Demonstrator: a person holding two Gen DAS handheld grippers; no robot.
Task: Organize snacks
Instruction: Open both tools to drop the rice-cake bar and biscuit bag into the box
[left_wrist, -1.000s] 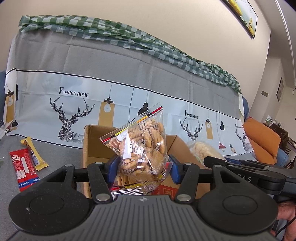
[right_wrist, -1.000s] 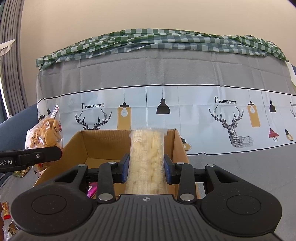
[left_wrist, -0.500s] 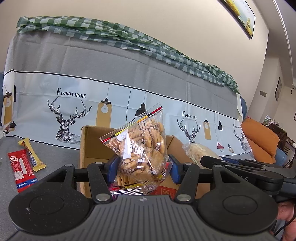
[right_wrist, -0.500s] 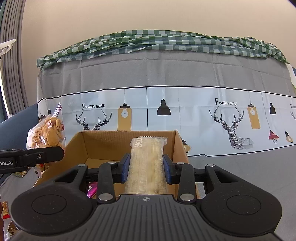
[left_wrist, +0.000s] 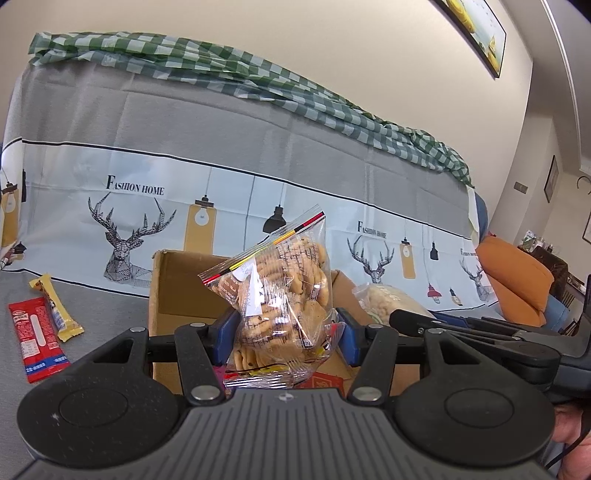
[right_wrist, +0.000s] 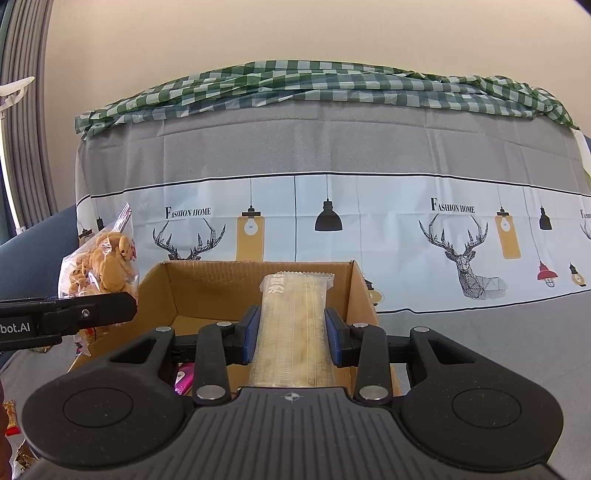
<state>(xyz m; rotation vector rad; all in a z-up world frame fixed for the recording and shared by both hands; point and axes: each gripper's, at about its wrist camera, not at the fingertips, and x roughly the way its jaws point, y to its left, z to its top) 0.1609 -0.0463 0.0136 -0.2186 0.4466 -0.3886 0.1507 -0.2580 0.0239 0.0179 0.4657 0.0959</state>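
Snacks mid-sort: left tool (left_wrist: 284, 332) grips a clear zip bag of cookies (left_wrist: 280, 295), held upright above the open cardboard box (left_wrist: 177, 288). Right tool (right_wrist: 291, 332) clamps a long pale wafer pack (right_wrist: 295, 325), also over the box. A few items, incl. a pink packet (right_wrist: 184, 380), already lie inside. Still outside, on the grey cloth far left: red packet (left_wrist: 35, 339) & yellow bar (left_wrist: 55, 310). Judged partway; both held packs not yet dropped.

surface: grey cloth (left_wrist: 110, 306) | on it: cardboard box (right_wrist: 207, 291) centre; red packet (left_wrist: 37, 343) and yellow bar (left_wrist: 55, 314) left of box, touching
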